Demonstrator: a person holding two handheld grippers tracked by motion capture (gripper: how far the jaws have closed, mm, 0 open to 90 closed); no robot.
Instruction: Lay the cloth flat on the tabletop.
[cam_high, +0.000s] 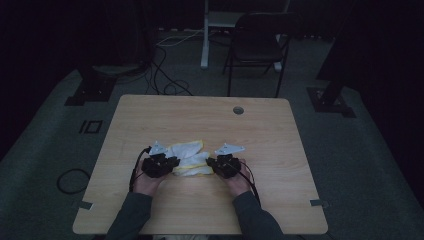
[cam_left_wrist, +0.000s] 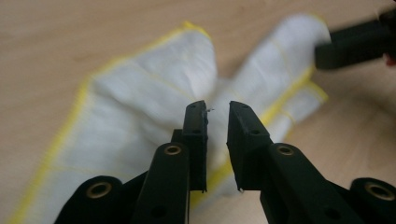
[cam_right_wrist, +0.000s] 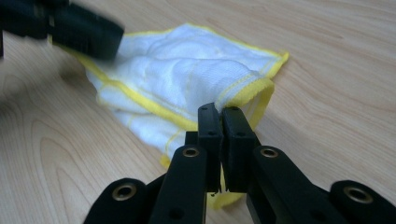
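Cloth half folded, both claws at its ends.
The cloth lies bunched mid-table, not yet flat. Right claw is clenched on a yellow hem; left claw stands released over it. The high view shows both hands; the gripper views show the jaws.

light: pretty dim, edges go almost black
floor: grey carpet with black cables snaking around
furniture: light wooden surface with a round grommet hole, black folding chair behind it, white post
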